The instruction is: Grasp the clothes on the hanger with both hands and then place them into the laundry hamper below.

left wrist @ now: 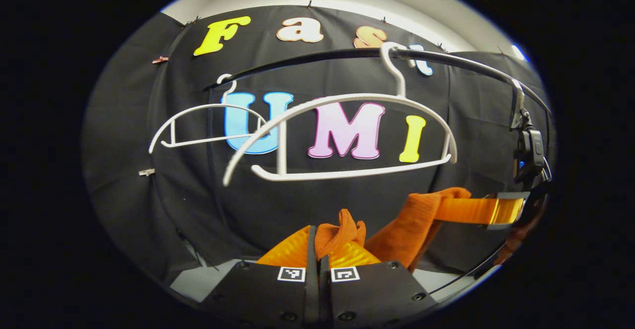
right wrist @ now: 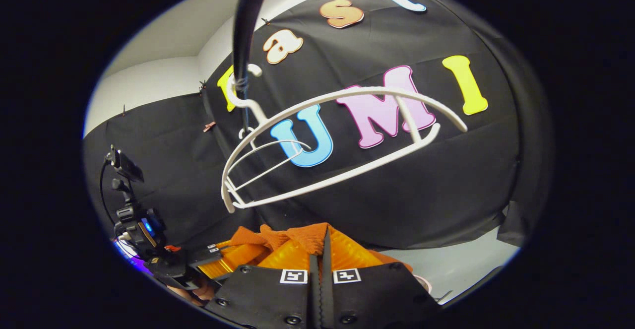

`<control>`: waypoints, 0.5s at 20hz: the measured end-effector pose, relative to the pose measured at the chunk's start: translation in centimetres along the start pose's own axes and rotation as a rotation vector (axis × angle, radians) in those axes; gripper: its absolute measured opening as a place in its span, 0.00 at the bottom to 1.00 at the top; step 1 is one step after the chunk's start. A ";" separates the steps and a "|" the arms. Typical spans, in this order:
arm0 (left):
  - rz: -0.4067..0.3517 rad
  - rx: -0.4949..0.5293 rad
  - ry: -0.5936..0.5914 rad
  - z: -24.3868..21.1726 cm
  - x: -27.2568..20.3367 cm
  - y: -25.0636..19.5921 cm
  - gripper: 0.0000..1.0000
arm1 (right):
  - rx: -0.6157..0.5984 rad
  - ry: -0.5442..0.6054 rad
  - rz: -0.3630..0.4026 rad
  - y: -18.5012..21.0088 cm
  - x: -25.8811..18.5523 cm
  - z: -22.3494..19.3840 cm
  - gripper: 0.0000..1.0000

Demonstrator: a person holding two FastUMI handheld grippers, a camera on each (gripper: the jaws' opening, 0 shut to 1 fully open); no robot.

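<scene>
Both tongs, left and right, clamp the orange garment, stretched sideways between them below the hangers.

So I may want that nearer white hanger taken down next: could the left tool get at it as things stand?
Probably not yet: the left tool is shut on the orange garment. The nearer white hanger hangs bare above, otherwise unobstructed.

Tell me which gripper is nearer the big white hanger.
Roughly equal, cannot tell. Left gripper and right gripper each pinch the orange garment just below the near white hanger, which hangs bare on the black rail.
</scene>
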State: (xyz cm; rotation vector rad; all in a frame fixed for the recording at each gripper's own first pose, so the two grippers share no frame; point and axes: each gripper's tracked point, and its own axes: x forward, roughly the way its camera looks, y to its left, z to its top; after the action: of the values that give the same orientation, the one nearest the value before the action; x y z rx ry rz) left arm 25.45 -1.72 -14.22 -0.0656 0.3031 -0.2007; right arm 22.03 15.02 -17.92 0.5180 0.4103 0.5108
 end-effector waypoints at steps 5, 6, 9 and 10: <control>-0.037 -0.008 0.033 -3.9 1.4 -2.4 0.05 | 0.002 0.058 -0.038 -1.5 0.7 -4.2 0.05; -0.034 -0.011 0.050 -5.3 1.8 -2.5 0.05 | 0.006 0.076 -0.053 -2.2 0.8 -5.5 0.05; -0.027 -0.007 0.113 -9.5 3.2 -2.7 0.05 | -0.001 0.130 -0.093 -5.0 1.7 -9.0 0.05; -0.025 -0.009 0.139 -11.1 3.8 -2.7 0.05 | -0.009 0.153 -0.112 -6.2 2.0 -10.3 0.04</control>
State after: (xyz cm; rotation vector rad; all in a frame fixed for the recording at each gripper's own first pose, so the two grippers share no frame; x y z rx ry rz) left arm 25.17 -5.51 -25.69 -0.0645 0.4414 -0.2292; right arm 20.76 15.17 -29.98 0.4462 0.5802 0.4448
